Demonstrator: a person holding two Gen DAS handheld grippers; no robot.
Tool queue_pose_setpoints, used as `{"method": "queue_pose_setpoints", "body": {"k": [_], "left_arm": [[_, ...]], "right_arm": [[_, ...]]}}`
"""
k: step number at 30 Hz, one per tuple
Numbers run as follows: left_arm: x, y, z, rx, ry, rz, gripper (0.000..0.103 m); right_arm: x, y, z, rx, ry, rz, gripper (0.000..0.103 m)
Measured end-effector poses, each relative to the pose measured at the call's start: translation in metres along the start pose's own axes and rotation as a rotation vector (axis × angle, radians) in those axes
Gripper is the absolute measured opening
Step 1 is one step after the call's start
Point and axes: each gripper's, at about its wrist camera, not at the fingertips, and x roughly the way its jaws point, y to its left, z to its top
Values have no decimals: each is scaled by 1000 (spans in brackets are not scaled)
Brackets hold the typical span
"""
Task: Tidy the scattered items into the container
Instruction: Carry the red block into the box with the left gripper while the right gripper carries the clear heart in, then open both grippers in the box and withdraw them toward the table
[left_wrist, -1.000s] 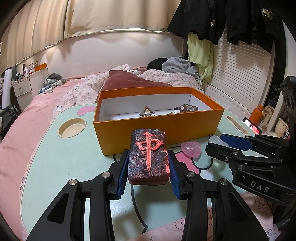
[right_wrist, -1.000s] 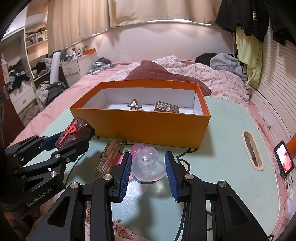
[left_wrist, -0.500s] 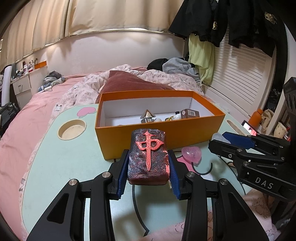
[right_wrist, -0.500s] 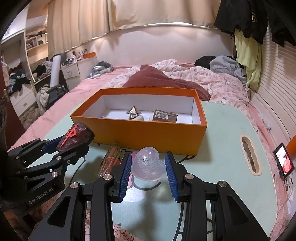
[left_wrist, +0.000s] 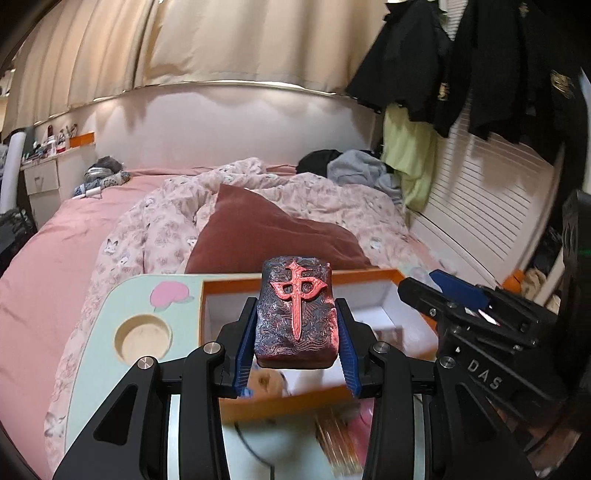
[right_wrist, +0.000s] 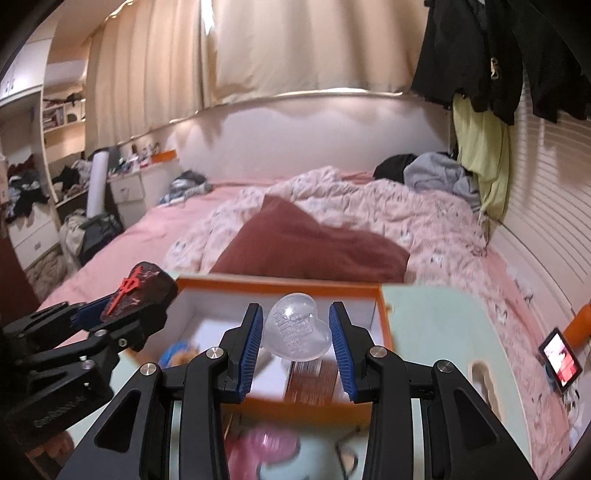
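My left gripper (left_wrist: 295, 325) is shut on a dark block with a red raised sign (left_wrist: 295, 314), held in the air above the near part of the orange box (left_wrist: 280, 404). My right gripper (right_wrist: 295, 332) is shut on a clear heart-shaped piece (right_wrist: 295, 328), also lifted over the orange box (right_wrist: 280, 286). The box has a white inside and holds a brown barcoded carton (right_wrist: 312, 380) and other small items. In the right wrist view the left gripper (right_wrist: 122, 310) with its block shows at the left. A pink heart (right_wrist: 267, 448) lies blurred on the table before the box.
The box stands on a pale green table (left_wrist: 96, 354) with a round cup recess (left_wrist: 142, 338) at the left and a slot (right_wrist: 480, 380) at the right. Behind lies a pink bed with a maroon pillow (left_wrist: 266, 236). A lit phone (right_wrist: 559, 360) sits at the right.
Both grippers have risen from the table and moved forward with their loads; they now hang over the orange box, which has dropped low in both views.
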Motion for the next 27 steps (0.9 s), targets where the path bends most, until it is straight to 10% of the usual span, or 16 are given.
{"method": "queue_pose_setpoints", "body": {"k": [20,27], "left_arm": [[45,9,-28,-1,85,53,41],[28,4,-25,18,-14,94,71]], "right_arm": [[56,-1,-19,-54,63,-52,36],[49,-2,-17,-48,22,-51,57]]}}
